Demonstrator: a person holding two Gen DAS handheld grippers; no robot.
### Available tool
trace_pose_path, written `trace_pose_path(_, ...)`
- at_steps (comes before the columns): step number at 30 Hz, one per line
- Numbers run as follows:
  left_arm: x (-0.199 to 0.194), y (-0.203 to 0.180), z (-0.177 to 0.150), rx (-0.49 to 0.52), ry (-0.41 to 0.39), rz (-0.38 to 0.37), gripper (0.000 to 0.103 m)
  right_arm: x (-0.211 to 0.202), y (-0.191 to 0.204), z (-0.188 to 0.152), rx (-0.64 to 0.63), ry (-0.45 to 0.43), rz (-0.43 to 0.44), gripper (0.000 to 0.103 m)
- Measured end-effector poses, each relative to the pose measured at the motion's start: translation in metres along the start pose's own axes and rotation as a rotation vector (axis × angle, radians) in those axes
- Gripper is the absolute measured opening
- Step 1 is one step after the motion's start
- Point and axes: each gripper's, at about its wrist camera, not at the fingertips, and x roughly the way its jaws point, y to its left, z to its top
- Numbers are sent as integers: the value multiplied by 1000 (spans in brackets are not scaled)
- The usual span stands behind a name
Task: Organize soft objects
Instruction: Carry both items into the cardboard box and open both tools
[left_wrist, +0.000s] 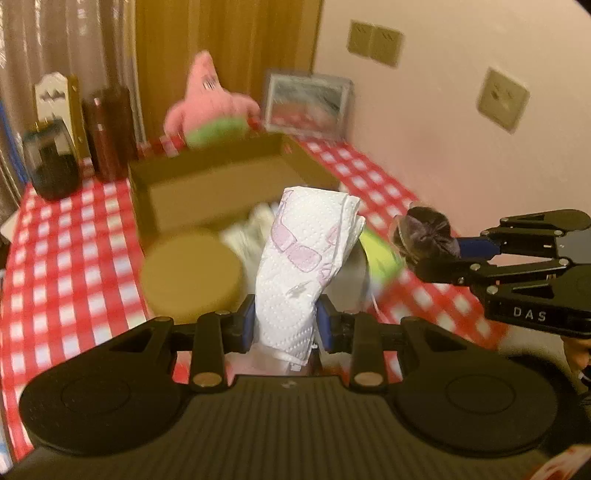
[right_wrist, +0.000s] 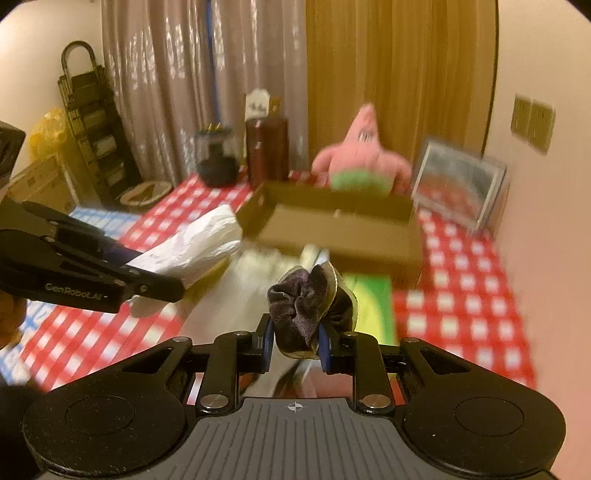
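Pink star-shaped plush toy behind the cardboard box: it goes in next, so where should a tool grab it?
Judging by its pose, grip the pink star-shaped plush toy on its narrow pointed head, coming from above; it sits upright, and the cardboard box hides its lower front.

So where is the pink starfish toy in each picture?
Left wrist view: the pink starfish toy sits upper middle, behind the cardboard box.
Right wrist view: it sits right of middle, again behind the box.
Shared landmark: the framed picture stands just to its right in both.
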Motion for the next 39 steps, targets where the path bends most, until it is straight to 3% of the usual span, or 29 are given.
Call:
trace_pose_path(8,25,30,86,-39,-70,76,30,64,-48,73,-5,-41,-15,25)
trace_pose_path(15,78,71,139,-78,-36,116,30,142,-87,113,29,-8,-8,25)
trace_pose_path(28,170,126,164,-110,64,161,34,226,-114,122,44,84,-4,25)
trace_pose_path(31,181,130,164,-105,74,161,42,238,-116,120,56,102,3,25)
trace_pose_path(32,184,130,163,-107,77,161,52,242,-117,120,60,108,6,25)
trace_pose_path(33,187,130,163,-109,80,157,62,246,-118,119,61,116,18,30)
trace_pose_path(35,194,132,164,-109,95,156,62,251,-121,119,87,121,42,54)
trace_pose_path(36,196,132,164,-105,100,165,62,250,-123,119,106,112,37,72)
trace_pose_path(39,192,131,164,-92,80,175,62,242,-126,119,127,93,30,74)
